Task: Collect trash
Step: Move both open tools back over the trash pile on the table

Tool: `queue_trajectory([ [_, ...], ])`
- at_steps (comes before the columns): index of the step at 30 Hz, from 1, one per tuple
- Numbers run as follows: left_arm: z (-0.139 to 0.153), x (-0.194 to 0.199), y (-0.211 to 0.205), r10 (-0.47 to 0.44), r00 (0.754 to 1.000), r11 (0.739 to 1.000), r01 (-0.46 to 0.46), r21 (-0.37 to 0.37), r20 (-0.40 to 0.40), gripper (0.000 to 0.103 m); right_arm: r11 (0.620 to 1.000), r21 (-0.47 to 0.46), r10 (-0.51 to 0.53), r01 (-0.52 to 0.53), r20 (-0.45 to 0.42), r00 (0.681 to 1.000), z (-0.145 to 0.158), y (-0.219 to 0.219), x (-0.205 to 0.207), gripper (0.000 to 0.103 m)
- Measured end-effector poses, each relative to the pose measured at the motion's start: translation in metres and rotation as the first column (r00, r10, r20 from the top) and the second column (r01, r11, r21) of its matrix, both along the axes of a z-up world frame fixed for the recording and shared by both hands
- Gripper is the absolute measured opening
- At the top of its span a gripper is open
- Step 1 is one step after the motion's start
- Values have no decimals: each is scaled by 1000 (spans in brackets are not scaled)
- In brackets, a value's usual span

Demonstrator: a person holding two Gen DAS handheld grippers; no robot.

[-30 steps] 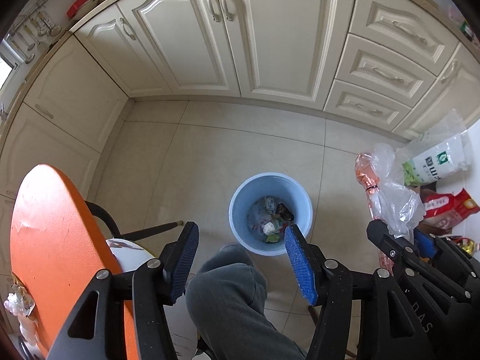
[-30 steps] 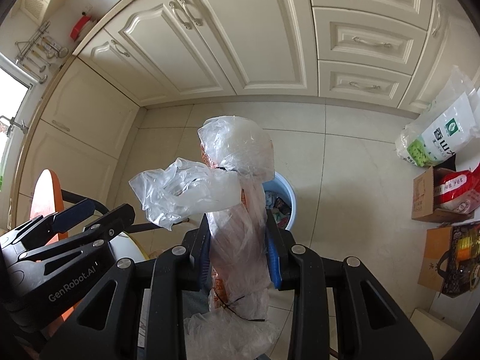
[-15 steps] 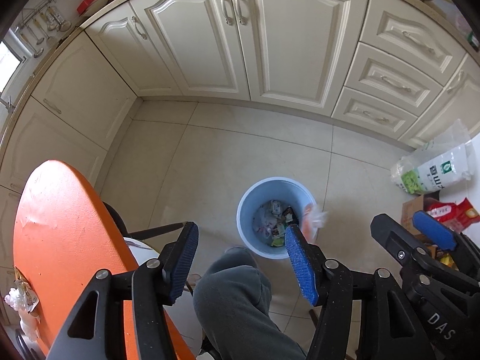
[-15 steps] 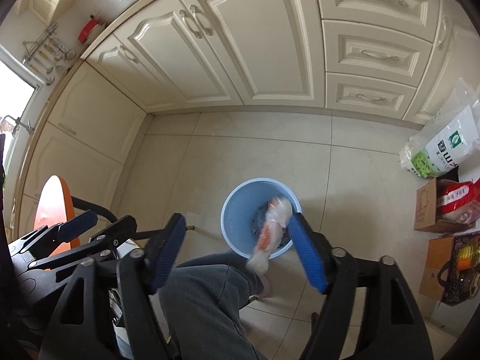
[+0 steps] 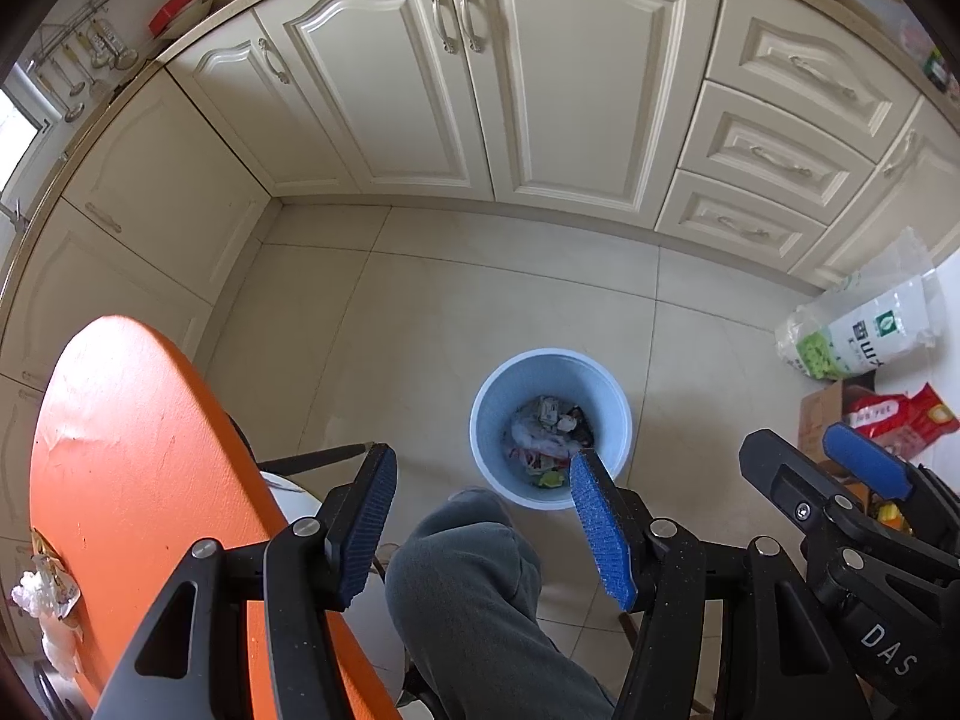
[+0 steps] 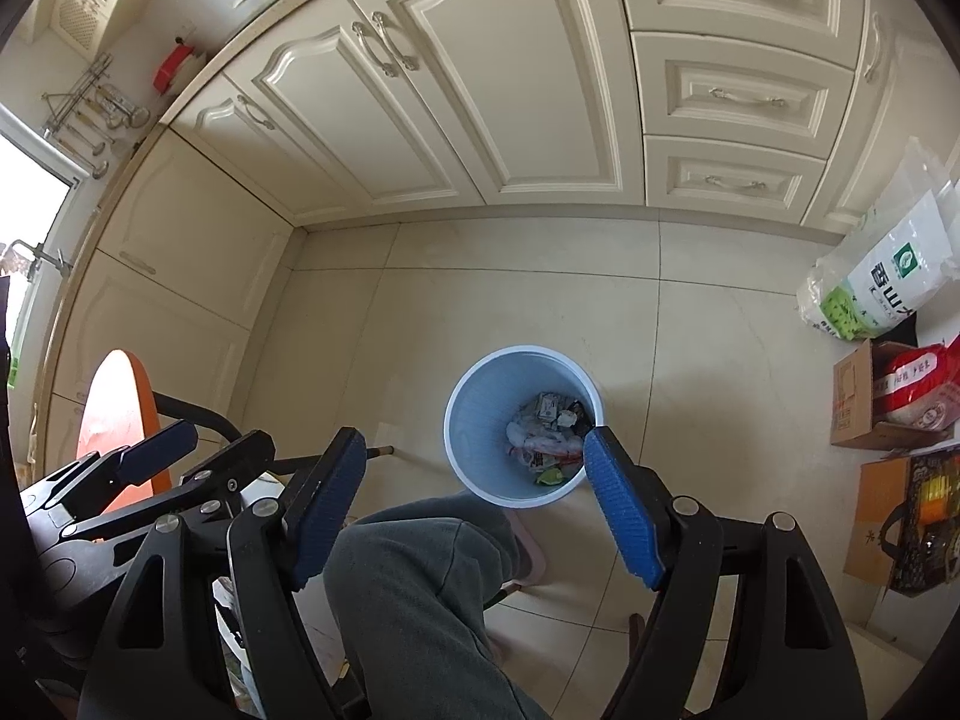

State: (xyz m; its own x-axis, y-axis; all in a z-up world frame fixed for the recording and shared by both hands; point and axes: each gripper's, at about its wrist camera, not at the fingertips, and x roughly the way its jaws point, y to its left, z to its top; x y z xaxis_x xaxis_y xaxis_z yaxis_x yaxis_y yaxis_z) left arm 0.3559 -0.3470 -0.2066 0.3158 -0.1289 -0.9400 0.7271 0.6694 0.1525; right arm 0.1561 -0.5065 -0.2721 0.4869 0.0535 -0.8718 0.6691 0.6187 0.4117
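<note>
Both tongs are hanging apart and empty above the round pale-blue plastic bin (image 6: 521, 427).
Left gripper (image 5: 483, 531) and right gripper (image 6: 474, 510) are carrying nothing; wrappers (image 6: 549, 435) are lying inside, so fetching more scraps from the orange round table (image 5: 129, 456) likely follows.

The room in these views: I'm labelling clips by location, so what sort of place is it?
Most likely a home kitchen: cream cabinets with drawers, utensils hanging on a wall rack, and a trash bin on the tiled floor.
</note>
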Motion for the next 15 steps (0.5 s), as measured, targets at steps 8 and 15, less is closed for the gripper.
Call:
queue_trajectory([
  [8, 22, -17, 26, 18, 1000, 1000, -18, -20, 10, 56, 1000, -8, 7, -7, 20, 1000, 16, 18, -13, 77],
  [15, 49, -45, 67, 47, 998, 998, -45, -51, 33, 57, 999, -41, 33, -31, 54, 998, 39, 43, -30, 81],
])
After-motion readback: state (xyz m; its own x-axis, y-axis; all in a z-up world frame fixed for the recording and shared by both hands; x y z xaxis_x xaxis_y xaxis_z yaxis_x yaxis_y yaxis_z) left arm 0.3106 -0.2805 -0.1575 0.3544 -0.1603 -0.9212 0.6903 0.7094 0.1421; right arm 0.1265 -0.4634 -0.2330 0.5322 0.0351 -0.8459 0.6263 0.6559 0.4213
